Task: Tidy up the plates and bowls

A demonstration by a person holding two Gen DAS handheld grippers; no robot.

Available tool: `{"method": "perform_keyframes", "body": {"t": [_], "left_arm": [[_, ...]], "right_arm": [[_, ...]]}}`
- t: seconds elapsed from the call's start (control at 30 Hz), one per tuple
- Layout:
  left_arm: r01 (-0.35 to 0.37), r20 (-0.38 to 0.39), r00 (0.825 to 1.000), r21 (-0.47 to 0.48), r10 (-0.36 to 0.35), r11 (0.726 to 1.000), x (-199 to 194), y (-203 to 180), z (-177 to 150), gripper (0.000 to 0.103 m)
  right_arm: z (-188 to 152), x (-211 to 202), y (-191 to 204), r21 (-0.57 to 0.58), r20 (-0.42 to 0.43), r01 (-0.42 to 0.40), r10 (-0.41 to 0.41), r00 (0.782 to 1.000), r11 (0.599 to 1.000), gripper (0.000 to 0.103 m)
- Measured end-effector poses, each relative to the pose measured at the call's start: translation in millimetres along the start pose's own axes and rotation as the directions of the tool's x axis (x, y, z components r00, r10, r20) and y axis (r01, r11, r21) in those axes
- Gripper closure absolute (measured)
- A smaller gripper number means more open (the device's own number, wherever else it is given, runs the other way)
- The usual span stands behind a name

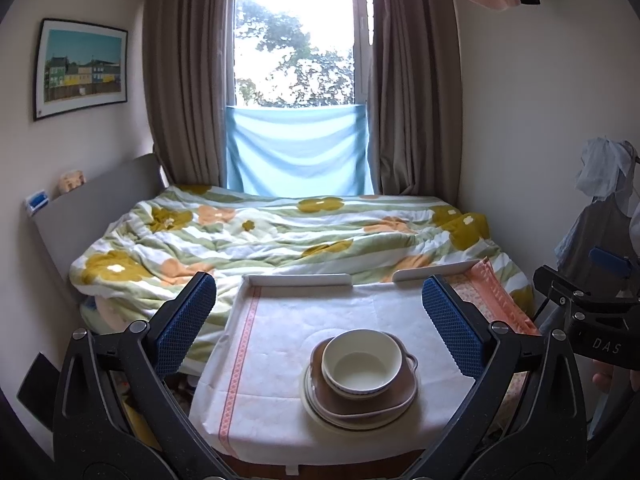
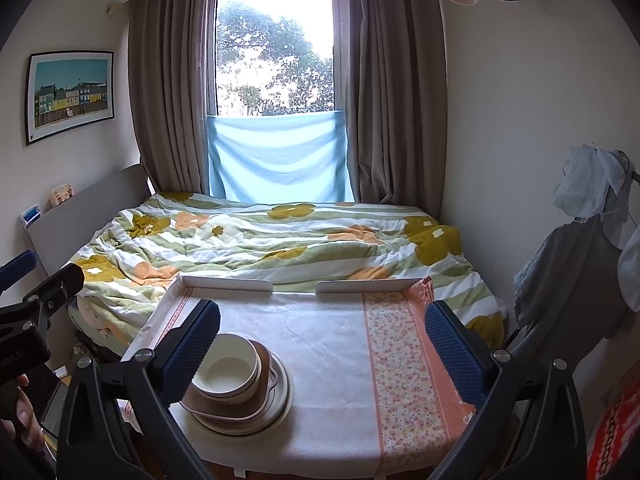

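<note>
Your left hand-held gripper (image 1: 319,322) is wide open, blue pads (image 1: 185,322) spread apart, nothing between them. It hovers above the desk (image 1: 280,332), which is covered by a white cloth with a pink patterned stripe. Dishes sit stacked near the front: white bowl (image 1: 362,364) on a brown squarish plate (image 1: 366,394), on round cream plates (image 1: 320,410). Your right hand-held gripper (image 1: 600,300) shows at the right edge. Bed (image 1: 280,232) with floral quilt lies beyond, under the window (image 1: 294,36).

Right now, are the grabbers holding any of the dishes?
No, nothing is held. The left gripper and right gripper are both open and empty, apart from the bowl stacked on the plates.
</note>
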State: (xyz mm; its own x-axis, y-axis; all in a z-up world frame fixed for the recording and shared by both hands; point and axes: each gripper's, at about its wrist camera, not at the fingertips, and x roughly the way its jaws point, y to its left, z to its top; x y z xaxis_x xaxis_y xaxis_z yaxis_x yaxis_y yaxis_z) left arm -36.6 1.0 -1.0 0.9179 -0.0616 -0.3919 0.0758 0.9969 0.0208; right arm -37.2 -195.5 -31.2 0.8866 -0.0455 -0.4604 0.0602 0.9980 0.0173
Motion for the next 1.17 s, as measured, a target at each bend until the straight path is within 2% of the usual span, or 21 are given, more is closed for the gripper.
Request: {"method": "perform_keyframes", "body": {"t": [0.63, 0.93, 1.17], "left_arm": [[-0.007, -0.010, 1.000, 0.004, 0.007, 1.000, 5.2, 5.9, -5.6, 0.000], [-0.039, 0.031, 0.999, 0.004, 0.039, 0.999, 2.6, 11.4, -2.2, 0.000], [-0.033, 0.046, 0.998, 0.022, 0.032, 0.999, 9.4, 16.4, -1.5, 0.000]], "right_arm": [[-2.0, 2.7, -0.3, -0.001, -0.004, 0.008, -0.008, 1.000, 1.000, 0.001], [-2.8, 5.2, 1.5, 0.004, -0.007, 0.011, -0.011, 1.000, 1.000, 0.001], [-2.6, 11.1, 6.3, 0.007, -0.015, 0.015, -0.015, 1.000, 1.000, 0.001]]}}
